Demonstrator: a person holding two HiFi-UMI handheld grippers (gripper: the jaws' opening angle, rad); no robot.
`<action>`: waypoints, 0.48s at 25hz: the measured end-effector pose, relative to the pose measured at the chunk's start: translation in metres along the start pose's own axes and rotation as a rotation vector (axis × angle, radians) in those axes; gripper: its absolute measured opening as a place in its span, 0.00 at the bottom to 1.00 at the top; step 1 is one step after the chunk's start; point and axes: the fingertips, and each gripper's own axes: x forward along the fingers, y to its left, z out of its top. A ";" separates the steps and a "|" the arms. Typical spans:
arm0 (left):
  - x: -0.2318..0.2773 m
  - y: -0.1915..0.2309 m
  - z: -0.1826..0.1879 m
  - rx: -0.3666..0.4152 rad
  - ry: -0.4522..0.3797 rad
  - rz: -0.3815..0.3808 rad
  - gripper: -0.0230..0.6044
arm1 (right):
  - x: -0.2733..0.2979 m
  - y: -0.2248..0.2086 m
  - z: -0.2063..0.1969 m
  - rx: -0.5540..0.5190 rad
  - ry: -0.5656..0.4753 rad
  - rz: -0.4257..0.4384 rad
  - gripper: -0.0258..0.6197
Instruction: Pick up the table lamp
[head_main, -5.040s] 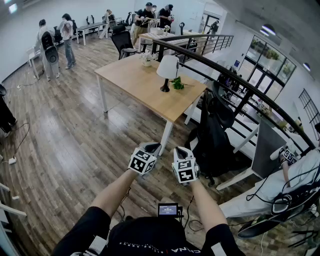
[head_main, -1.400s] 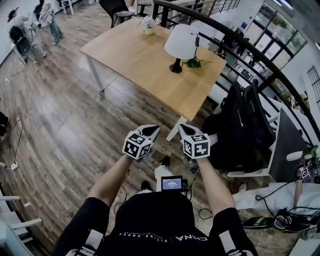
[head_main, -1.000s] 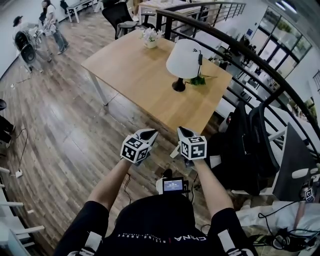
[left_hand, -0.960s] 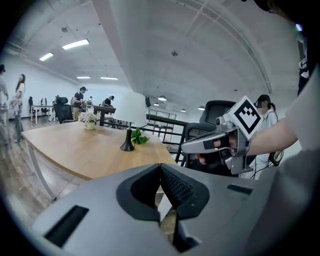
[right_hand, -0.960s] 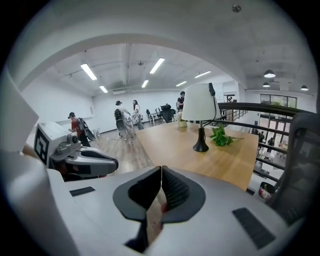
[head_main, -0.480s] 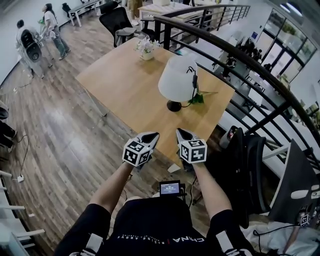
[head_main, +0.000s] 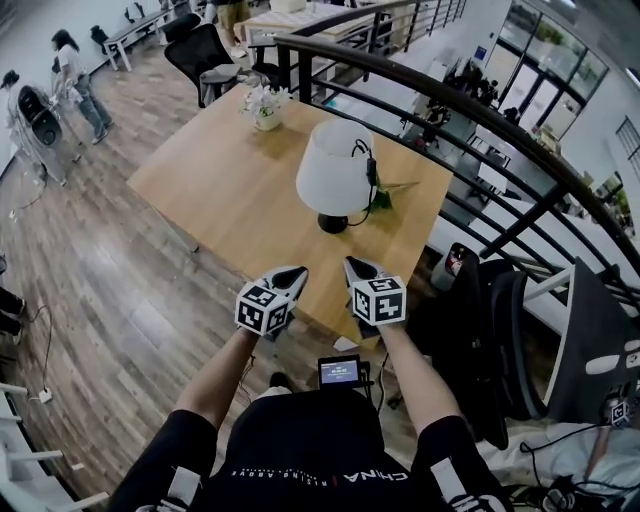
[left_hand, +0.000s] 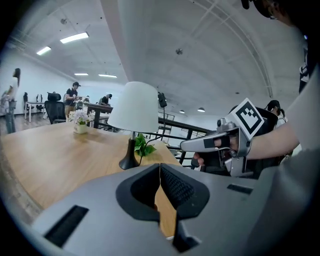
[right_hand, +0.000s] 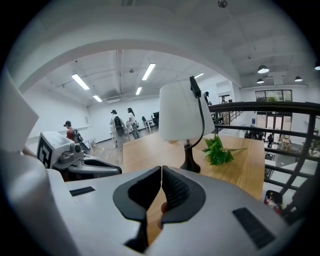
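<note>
Grey jaws pressed together on left gripper (left_hand: 160, 168) and right gripper (right_hand: 162, 170).

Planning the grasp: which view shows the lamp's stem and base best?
Right gripper view: the lamp stands close, stem and base in plain sight. The left gripper view shows it smaller. In the head view the shade hides most of the stem.

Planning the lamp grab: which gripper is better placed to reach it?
Right, marginally: the right gripper lines up nearly straight with the table lamp; the left gripper sits further aside. Both shut.
</note>
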 end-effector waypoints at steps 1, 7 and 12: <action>0.001 0.001 0.003 0.009 0.000 -0.014 0.07 | -0.002 -0.001 0.006 0.000 -0.009 -0.014 0.09; 0.004 0.014 0.022 0.018 -0.029 -0.066 0.07 | -0.001 0.002 0.028 0.012 -0.042 -0.058 0.09; 0.004 0.015 0.017 0.029 -0.014 -0.095 0.07 | 0.000 0.001 0.018 0.026 -0.020 -0.088 0.09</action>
